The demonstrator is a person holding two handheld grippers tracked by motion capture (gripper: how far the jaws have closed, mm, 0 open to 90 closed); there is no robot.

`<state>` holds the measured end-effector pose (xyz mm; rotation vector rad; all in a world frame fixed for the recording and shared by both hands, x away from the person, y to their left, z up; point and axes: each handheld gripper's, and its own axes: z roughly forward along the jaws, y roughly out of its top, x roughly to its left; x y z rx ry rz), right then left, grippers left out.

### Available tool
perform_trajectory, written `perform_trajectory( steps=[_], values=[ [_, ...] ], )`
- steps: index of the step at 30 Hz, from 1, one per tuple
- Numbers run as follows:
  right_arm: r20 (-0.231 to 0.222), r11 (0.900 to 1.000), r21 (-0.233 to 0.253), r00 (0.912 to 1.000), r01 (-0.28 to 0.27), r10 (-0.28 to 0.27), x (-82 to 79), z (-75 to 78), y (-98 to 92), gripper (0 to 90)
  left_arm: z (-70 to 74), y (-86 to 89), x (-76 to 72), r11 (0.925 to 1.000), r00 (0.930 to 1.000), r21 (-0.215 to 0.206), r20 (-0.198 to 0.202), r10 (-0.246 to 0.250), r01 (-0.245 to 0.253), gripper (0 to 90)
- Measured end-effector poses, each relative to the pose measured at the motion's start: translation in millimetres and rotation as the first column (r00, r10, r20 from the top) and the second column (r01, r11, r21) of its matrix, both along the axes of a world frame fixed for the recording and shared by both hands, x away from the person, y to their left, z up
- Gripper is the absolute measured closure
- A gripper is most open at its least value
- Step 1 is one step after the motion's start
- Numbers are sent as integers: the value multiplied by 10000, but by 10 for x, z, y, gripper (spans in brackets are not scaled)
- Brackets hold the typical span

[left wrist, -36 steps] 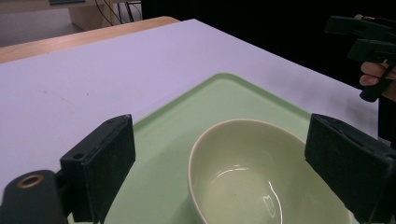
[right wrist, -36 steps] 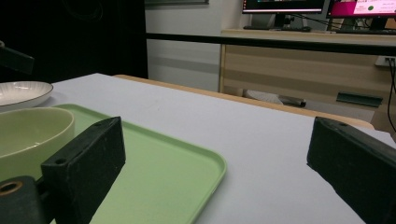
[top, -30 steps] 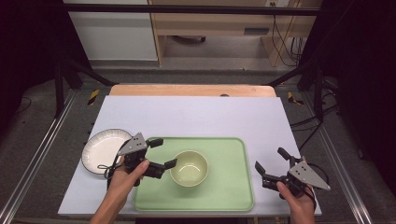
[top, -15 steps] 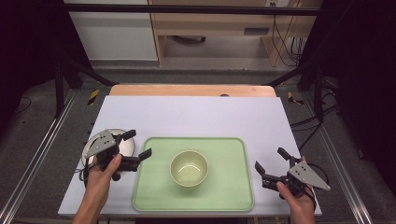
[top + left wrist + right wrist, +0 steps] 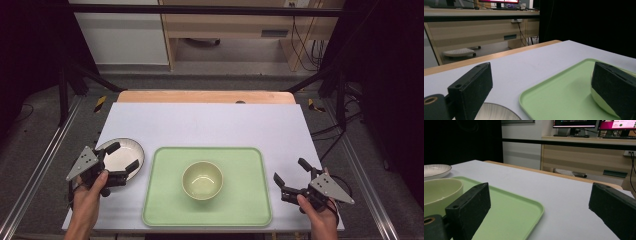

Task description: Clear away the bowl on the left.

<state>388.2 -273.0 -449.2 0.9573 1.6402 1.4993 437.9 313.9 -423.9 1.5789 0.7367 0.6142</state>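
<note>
In your left gripper view, the right jaw covers most of the pale green bowl (image 5: 602,105), and the white plate (image 5: 496,113) is cut off at the bottom edge. From above, your left gripper (image 5: 121,157) hides part of that plate's near side.

Your left gripper's jaws stand wide open over the white plate (image 5: 122,154), holding nothing; whether they touch it is hard to tell. Your right gripper (image 5: 291,171) is also spread wide and empty, over bare table (image 5: 210,122) just right of the green tray (image 5: 240,200).

Your left hand (image 5: 90,192) grips its tool at the table's near left, jaws angled toward the tray. Your right hand (image 5: 316,210) sits at the near right corner, jaws pointing up and left. The bowl (image 5: 202,180) rests in the middle of the tray, apart from both grippers.
</note>
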Motion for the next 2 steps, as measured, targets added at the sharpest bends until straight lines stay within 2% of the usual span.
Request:
perform_trajectory(
  steps=[2],
  values=[
    [21,10000,15,10000,12,-12,2,2,2,41,-13,28,13,10000,10000,-39,-5,31,-31,31]
  ],
)
